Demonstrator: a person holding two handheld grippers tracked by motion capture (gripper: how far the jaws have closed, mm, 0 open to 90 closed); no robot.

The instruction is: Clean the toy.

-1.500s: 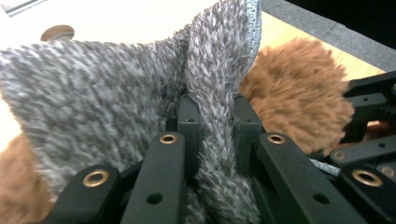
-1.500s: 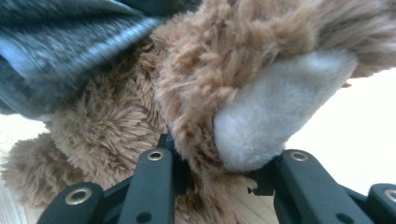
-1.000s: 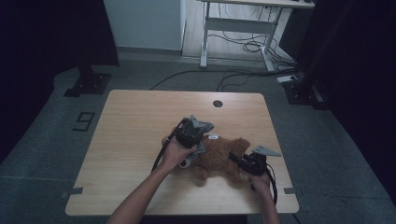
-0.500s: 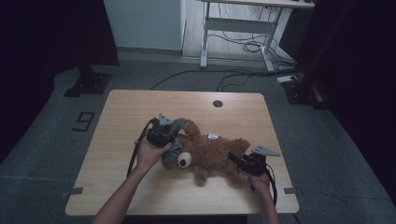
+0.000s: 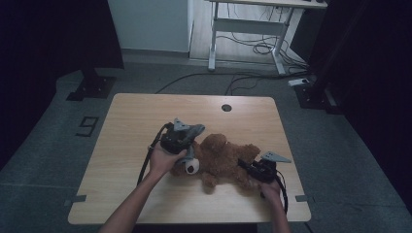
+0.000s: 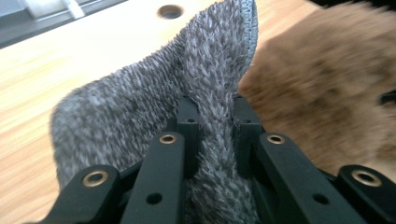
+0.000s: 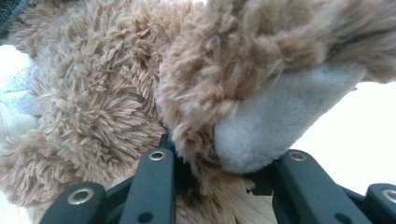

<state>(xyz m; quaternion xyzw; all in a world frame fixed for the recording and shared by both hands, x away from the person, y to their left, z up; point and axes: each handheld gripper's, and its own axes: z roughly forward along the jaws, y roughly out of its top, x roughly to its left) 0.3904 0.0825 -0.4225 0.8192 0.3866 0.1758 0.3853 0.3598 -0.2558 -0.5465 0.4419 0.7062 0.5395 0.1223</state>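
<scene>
Teddy bear (image 5: 221, 160) is lying across the middle of the bench (image 5: 145, 114), long axis running left to right, head end with the pale muzzle toward the left gripper and legs toward the right one.

Going left to right:
- Left gripper (image 5: 187, 141) is sitting at the bear's head end. In the left gripper view its fingers (image 6: 187, 121) are pinching a fold of grey fleece cloth (image 6: 140, 98); the cloth is fanning out ahead of the fingers over the bench wood, with brown fur just beside it on the right. From the high view the grey cloth is touching the bear's head, but I can't tell whether it's wrapped round it or only resting against it.
- Right gripper (image 5: 252, 168) is holding the bear's far end. In the right gripper view its fingers are clamping brown fur at a paw with a pale sole pad (image 7: 280, 116), low against the bench.

Key relation, as I read it: the right grip is anchoring the leg end, while the cloth lies on the head side, so the left hand is the nearer one for working it. Any pull on the cloth along the bear's long axis, away from the right gripper, would be countered by that anchor.
</scene>
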